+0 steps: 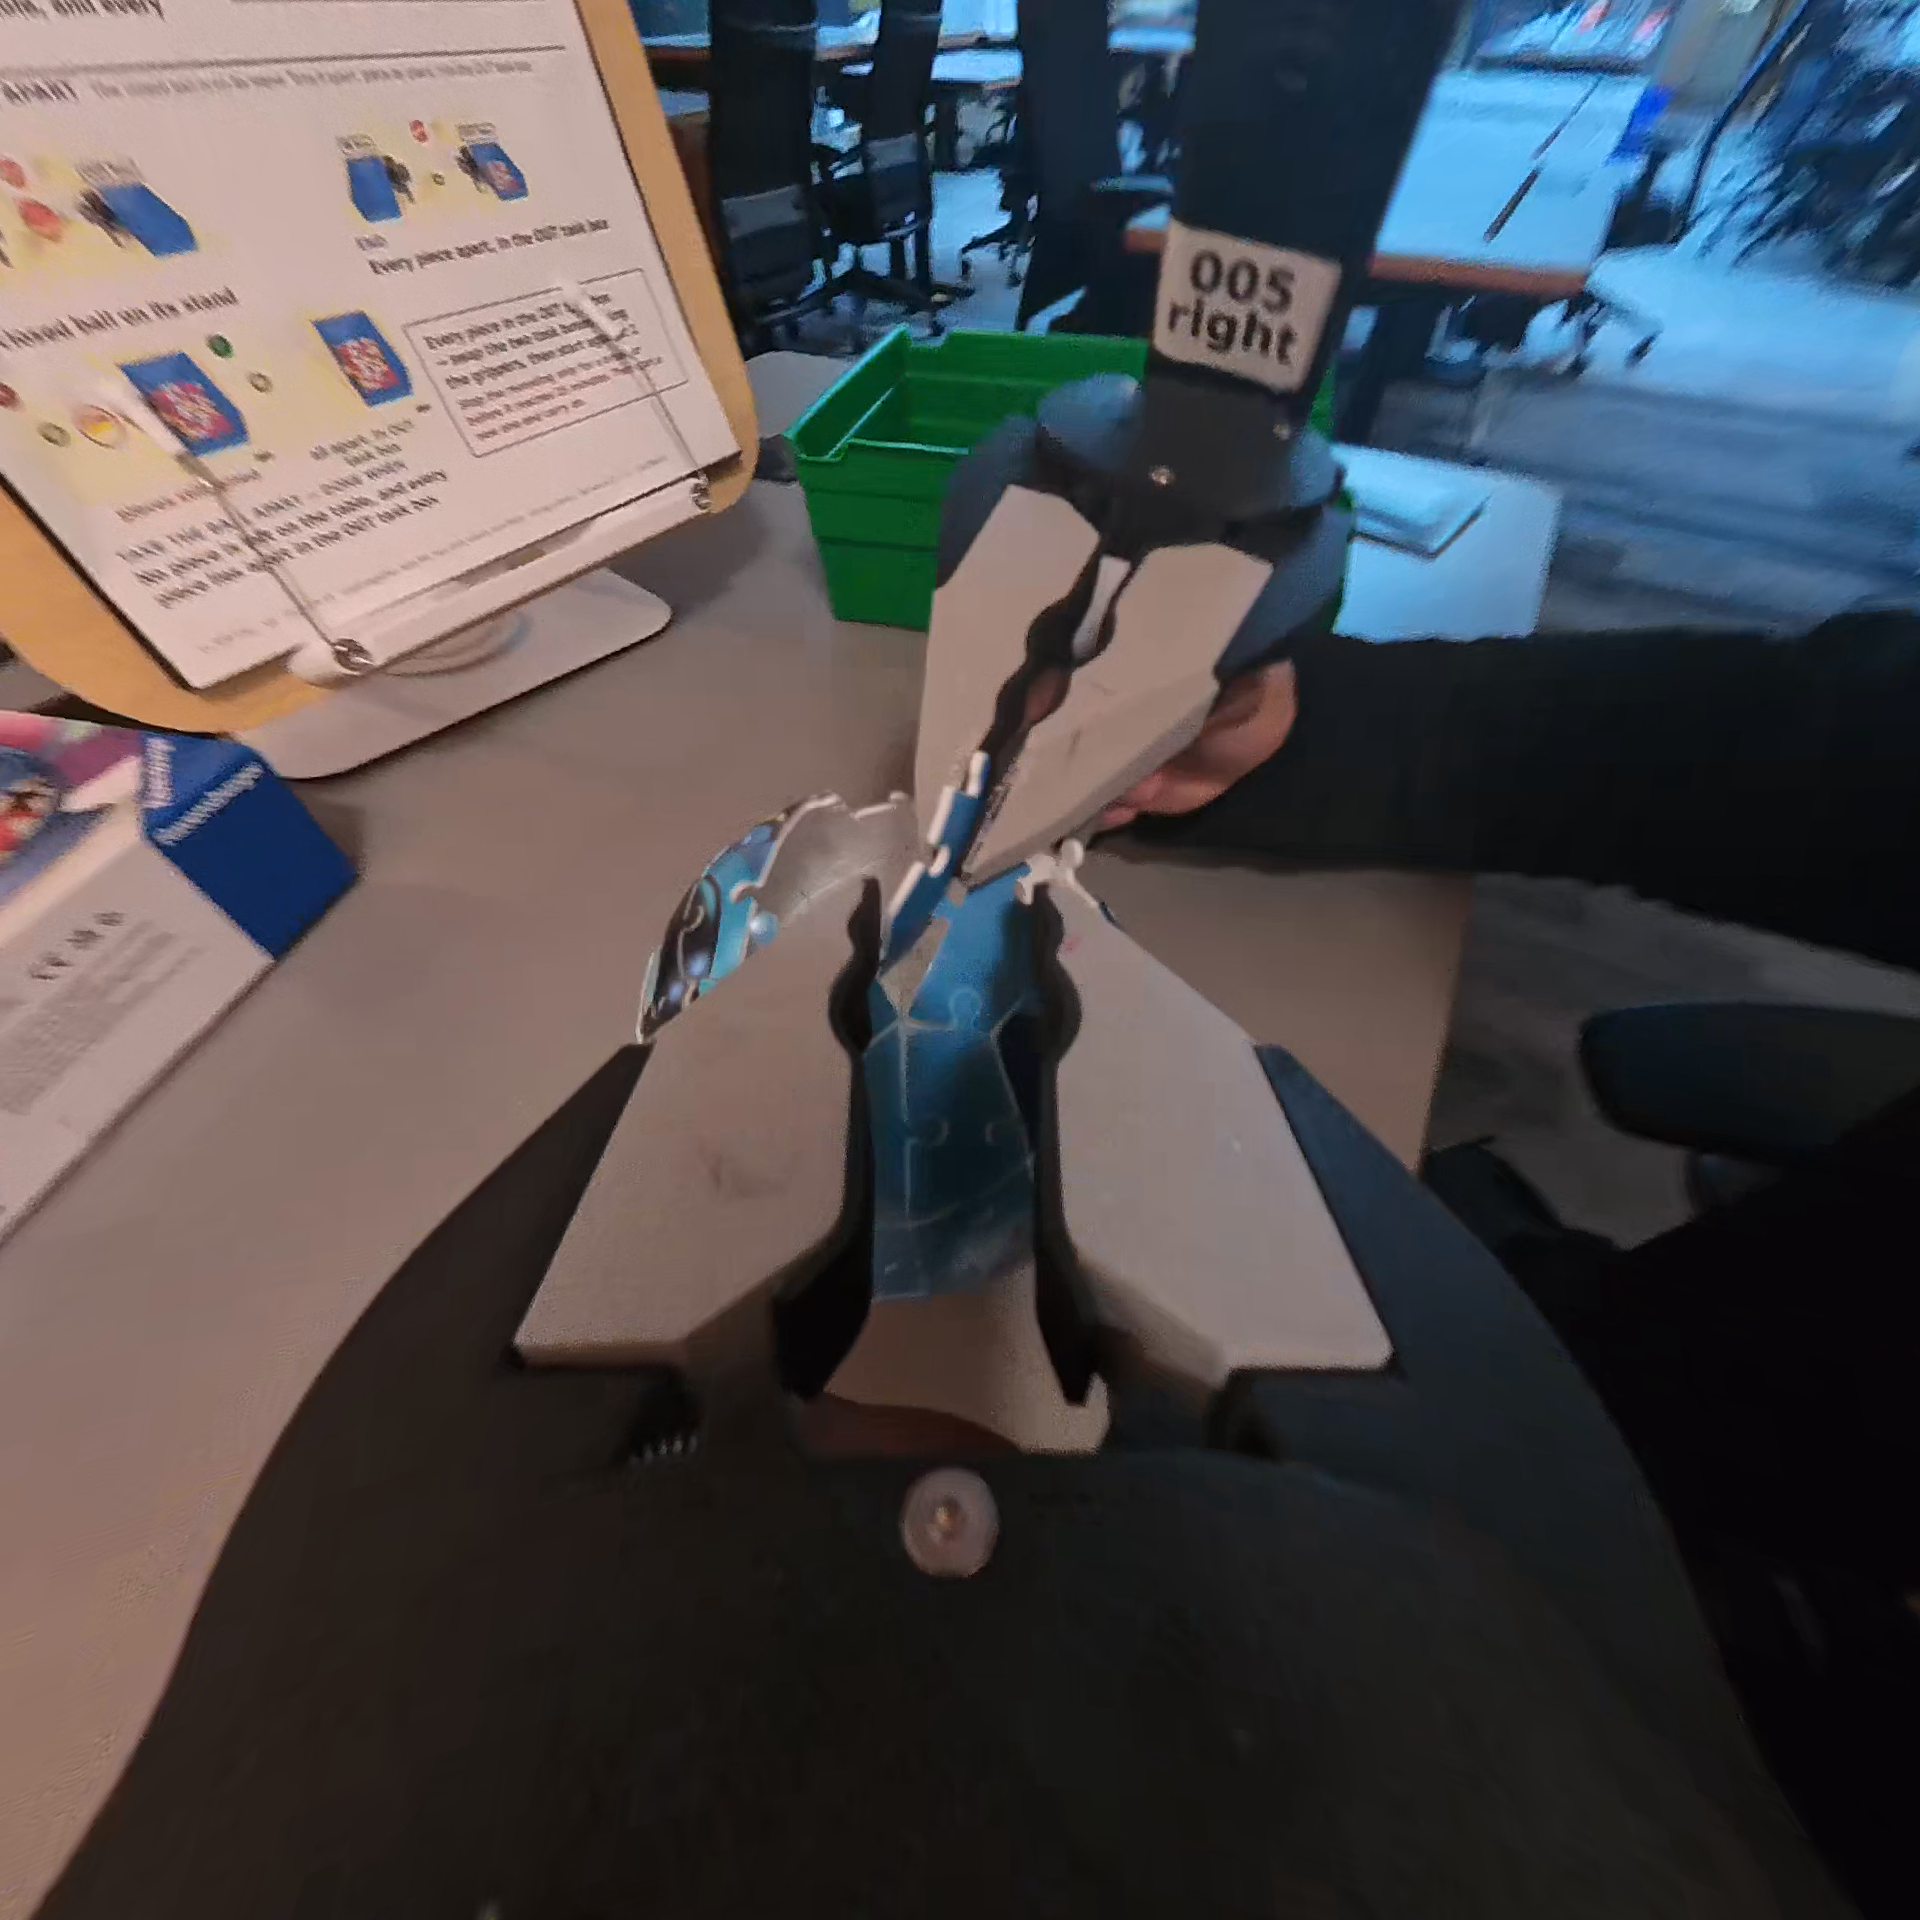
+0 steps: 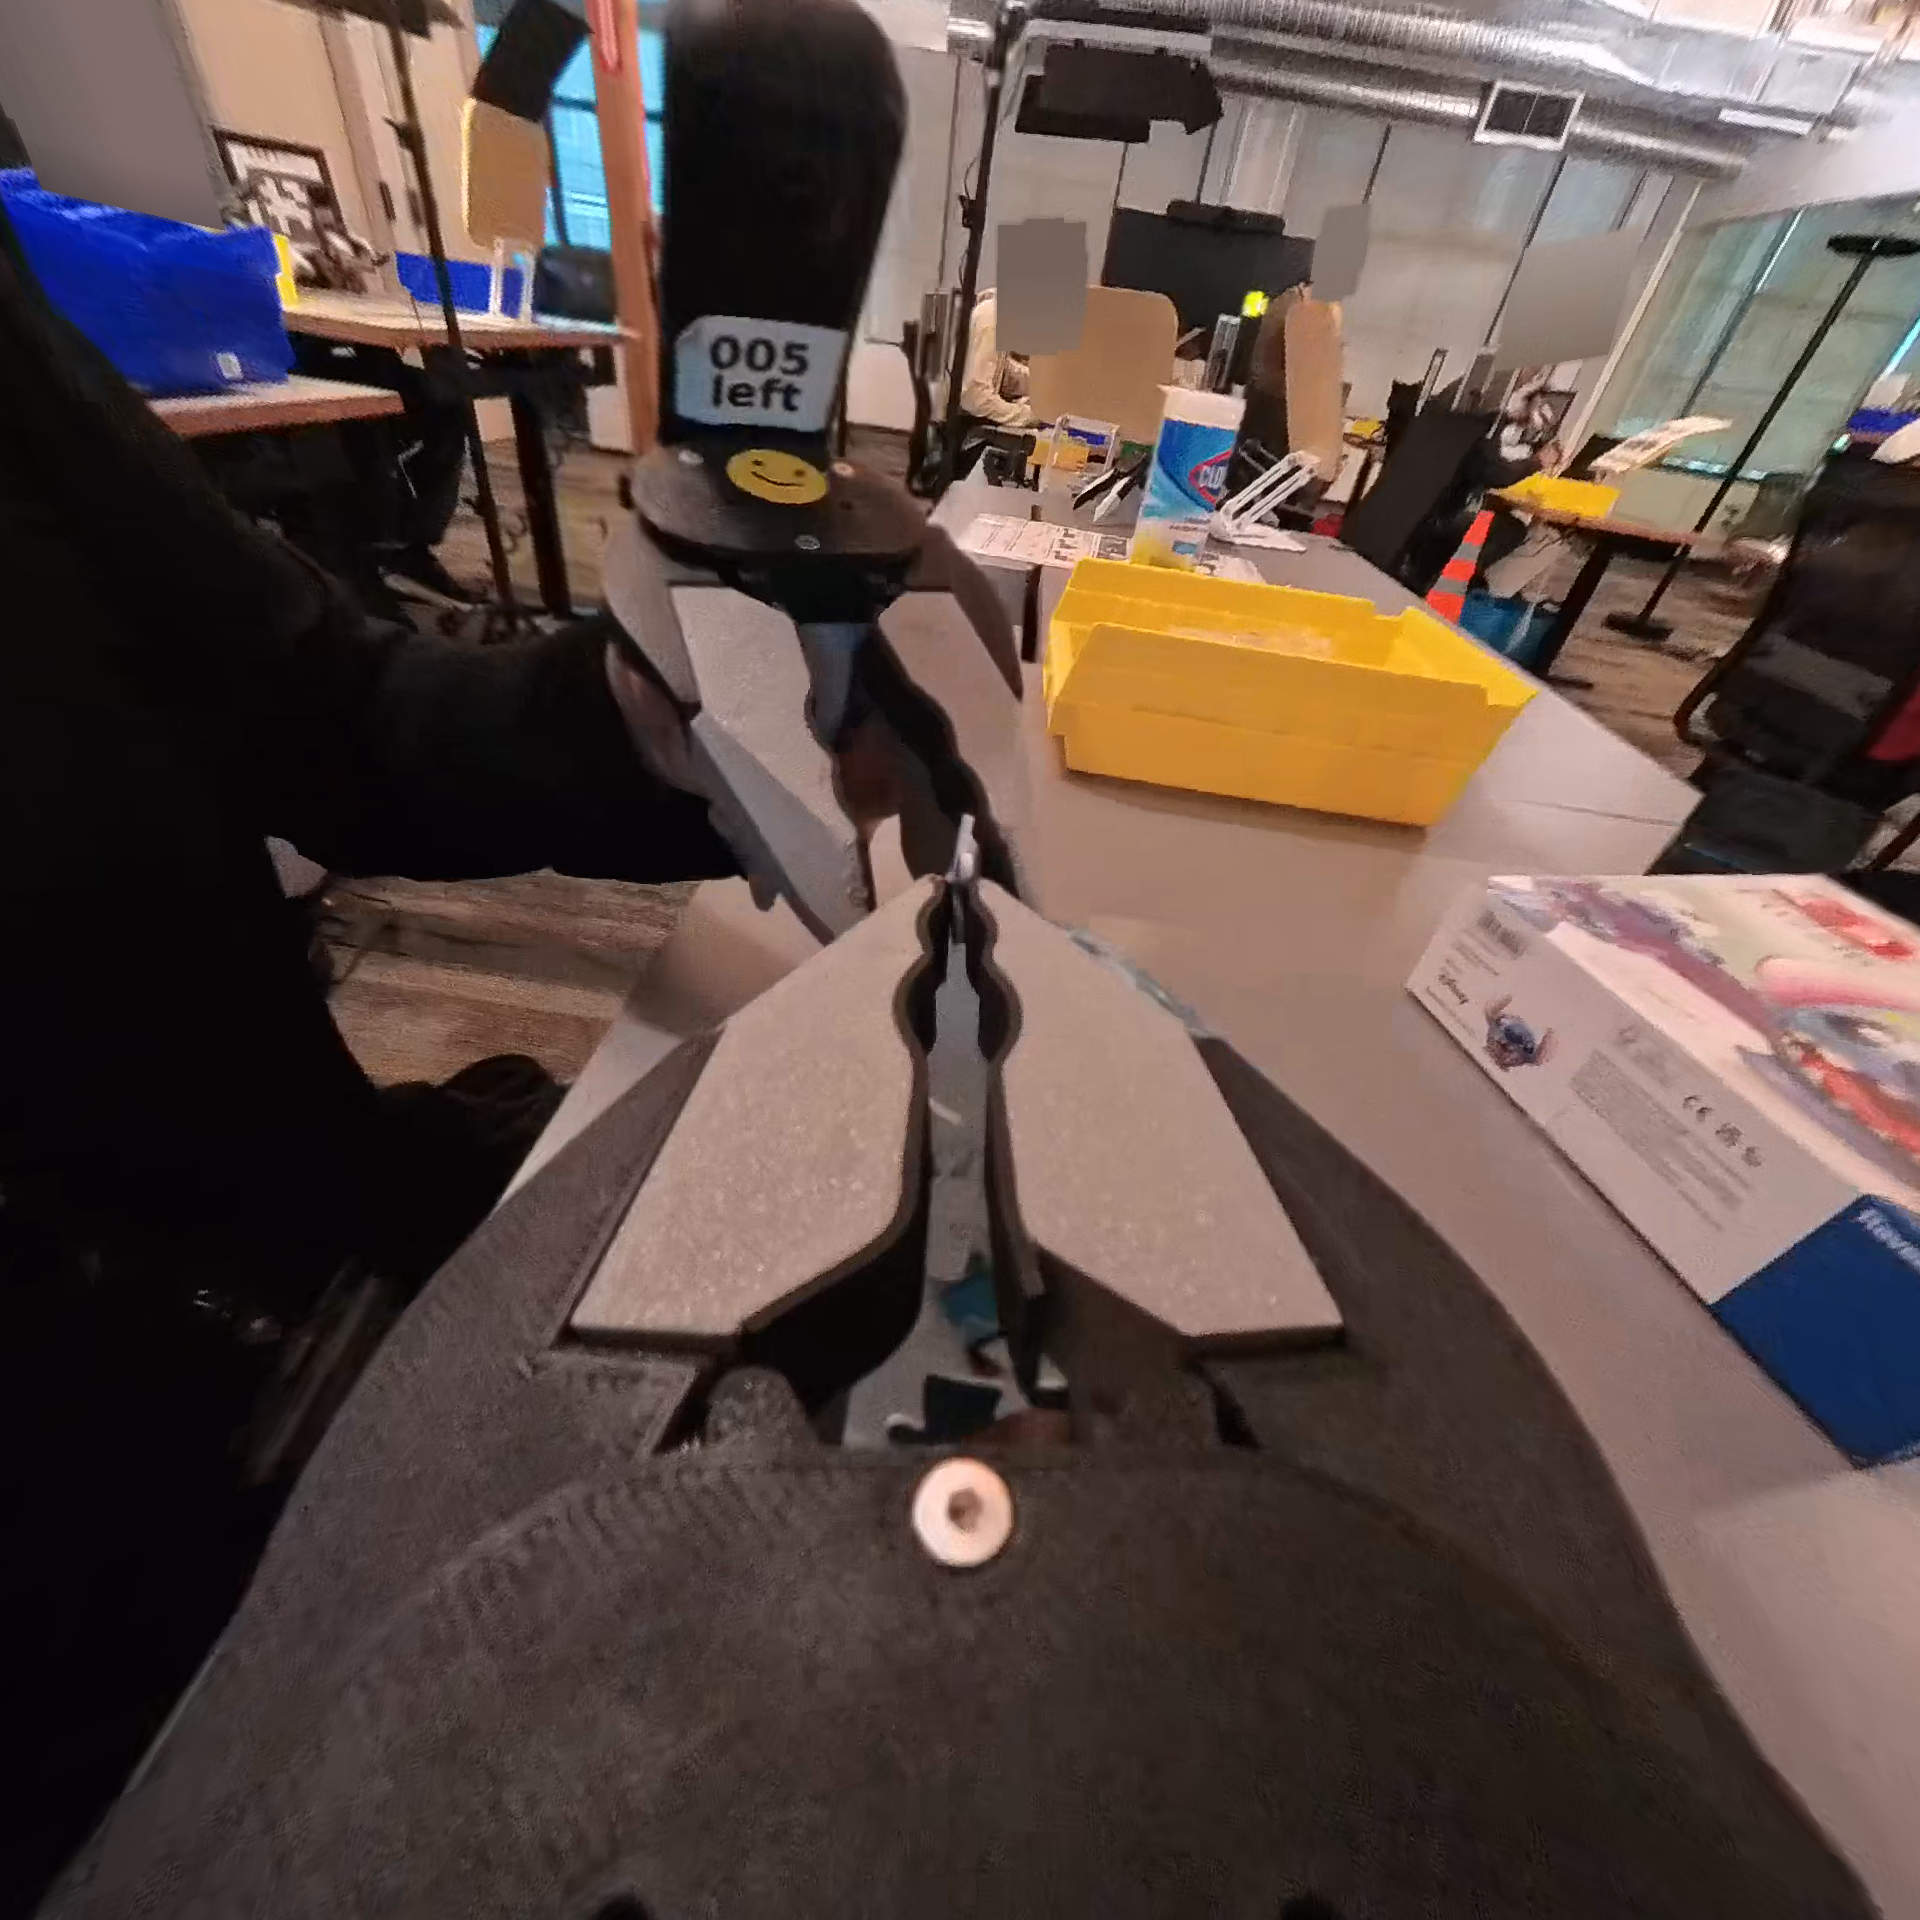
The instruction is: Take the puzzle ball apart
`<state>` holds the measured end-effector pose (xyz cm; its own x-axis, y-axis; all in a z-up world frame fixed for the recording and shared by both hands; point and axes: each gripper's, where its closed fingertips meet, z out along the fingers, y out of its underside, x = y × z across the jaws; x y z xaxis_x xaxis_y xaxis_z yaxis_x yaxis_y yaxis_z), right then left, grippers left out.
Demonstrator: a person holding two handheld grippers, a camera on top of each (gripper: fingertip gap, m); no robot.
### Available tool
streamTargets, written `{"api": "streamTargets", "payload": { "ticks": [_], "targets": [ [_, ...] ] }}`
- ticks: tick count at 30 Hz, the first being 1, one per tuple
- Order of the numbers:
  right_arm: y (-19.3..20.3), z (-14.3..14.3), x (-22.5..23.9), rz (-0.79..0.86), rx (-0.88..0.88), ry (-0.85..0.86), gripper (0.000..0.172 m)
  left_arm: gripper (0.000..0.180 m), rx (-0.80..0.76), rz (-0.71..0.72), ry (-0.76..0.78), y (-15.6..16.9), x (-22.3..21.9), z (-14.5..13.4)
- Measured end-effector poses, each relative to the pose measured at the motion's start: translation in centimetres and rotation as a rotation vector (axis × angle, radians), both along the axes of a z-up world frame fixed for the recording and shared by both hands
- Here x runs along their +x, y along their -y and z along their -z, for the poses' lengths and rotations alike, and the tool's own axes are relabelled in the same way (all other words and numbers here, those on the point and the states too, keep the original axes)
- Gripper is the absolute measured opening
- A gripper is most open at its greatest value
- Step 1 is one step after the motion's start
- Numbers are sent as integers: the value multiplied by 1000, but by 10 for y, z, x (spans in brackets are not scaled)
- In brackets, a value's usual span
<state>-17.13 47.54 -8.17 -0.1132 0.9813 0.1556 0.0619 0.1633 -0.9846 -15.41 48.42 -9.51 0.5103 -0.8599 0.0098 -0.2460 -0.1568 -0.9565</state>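
Between both jaws: left gripper (image 1: 961,894) clamps blue puzzle shell (image 1: 951,1122); right gripper (image 1: 971,831) pinches one piece (image 1: 940,862). Prying apart; next needs steady outward pull.

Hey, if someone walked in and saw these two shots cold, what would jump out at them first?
The two tongs meeting tip to tip over the grey table: the left tongs grip a curved blue shell of joined puzzle pieces, while the right tongs pinch a single blue piece at its top edge. Next, the bright bins, green behind them in the left wrist view and yellow in the right.
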Motion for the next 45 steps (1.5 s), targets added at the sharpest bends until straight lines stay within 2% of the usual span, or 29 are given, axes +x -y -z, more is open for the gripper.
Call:
{"api": "streamTargets", "payload": {
  "ticks": [3,6,8,11,13,15,17,21,25,27,29,31,34,39,45],
  "targets": [
    [4,0,2,31,136,0,0,26,-106,88,116,7,4,-4],
    [2,1,-1,74,151,4,0,22,-116,93,112,2,-2,-2],
    [0,2,-3,81,92,-3,0,23,-108,83,87,3,-5,-2],
    [-4,2,-1,33,-92,-12,0,26,-50,54,34,5,-14,-1],
    [0,-1,1,-11,-120,-34,0,30,-53,77,14,11,-12,-3],
    [9,-5,3,-63,-101,-63,0,22,-60,103,-9,15,-9,-3],
    [11,-7,4,-76,-80,-77,0,25,-109,159,-1,20,-4,-3],
    [4,-5,2,-10,-33,-67,0,24,-183,170,26,15,-2,0],
    [-8,-1,-3,107,17,-46,0,34,-191,125,55,7,-5,3],
    [-6,-1,-5,109,26,-59,0,27,-171,78,70,0,-7,3],
    [-5,1,-4,65,-54,-56,0,15,-148,30,107,-4,-9,1],
    [-13,3,-4,35,-225,-46,0,7,-74,-61,97,-11,-15,2],
    [-20,5,-7,42,-337,-41,0,2,2,-151,33,-15,-23,8],
    [-11,6,-3,-116,-581,27,0,3,-1,-102,42,-7,-21,8],
    [-15,15,2,-91,-535,123,0,1,-132,55,97,-8,-7,6]
  ]
}}
